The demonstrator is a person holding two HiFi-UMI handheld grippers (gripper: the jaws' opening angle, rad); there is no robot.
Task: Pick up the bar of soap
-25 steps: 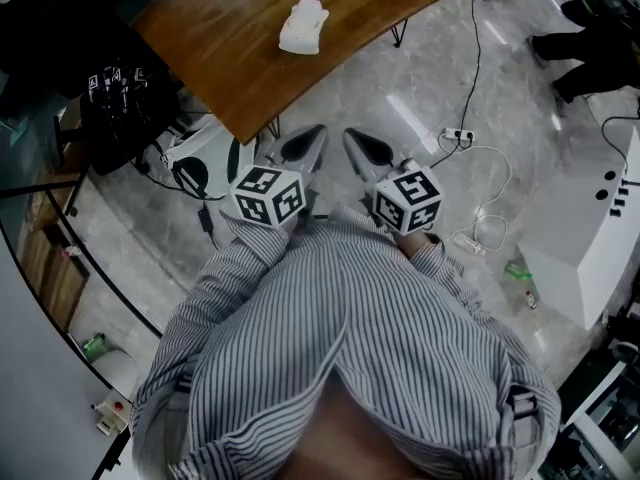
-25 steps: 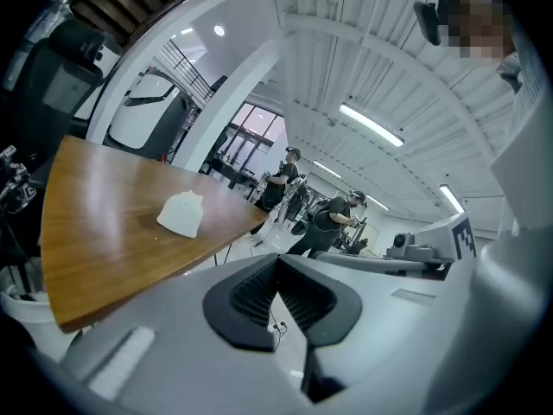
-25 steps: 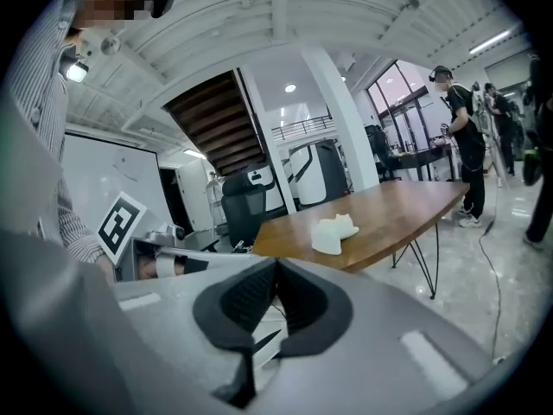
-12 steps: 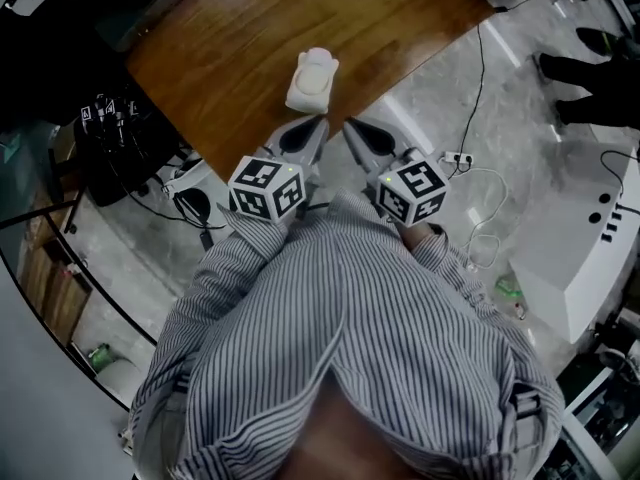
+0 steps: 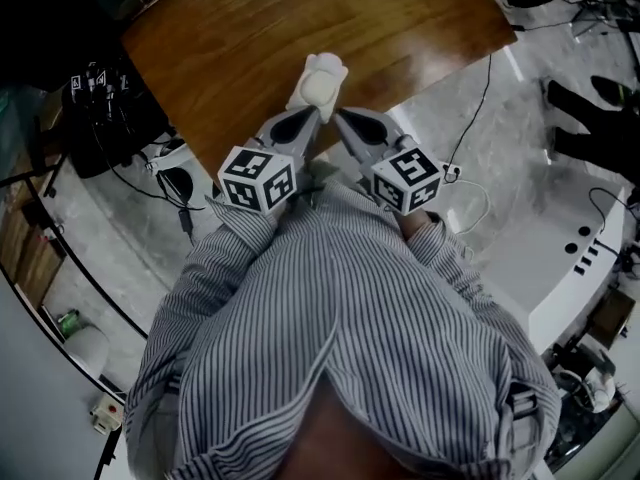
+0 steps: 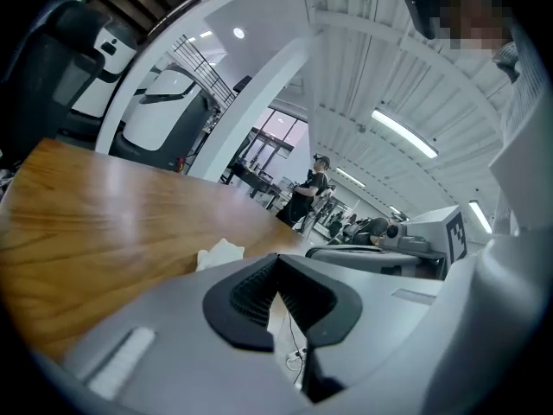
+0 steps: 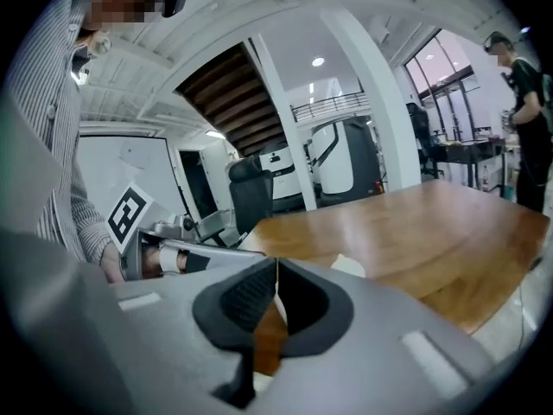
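The table (image 5: pixel 250 58) has drawn much nearer in the head view over the last second: the person has closed in on it. The left gripper (image 5: pixel 306 118) and right gripper (image 5: pixel 346 120) both have jaws together, empty. The soap (image 5: pixel 318 86) lies by the table's near edge, now just ahead of both tips; the approach looks nearly done, but jaws must part first

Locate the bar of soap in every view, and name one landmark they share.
Head view: the bar of soap lies top centre, near the table's edge closest to the person.
Left gripper view: the soap is low, left of centre, a white lump on the wood.
Right gripper view: the soap is low, right of centre, and only its top shows.
Shared landmark: the wooden table.
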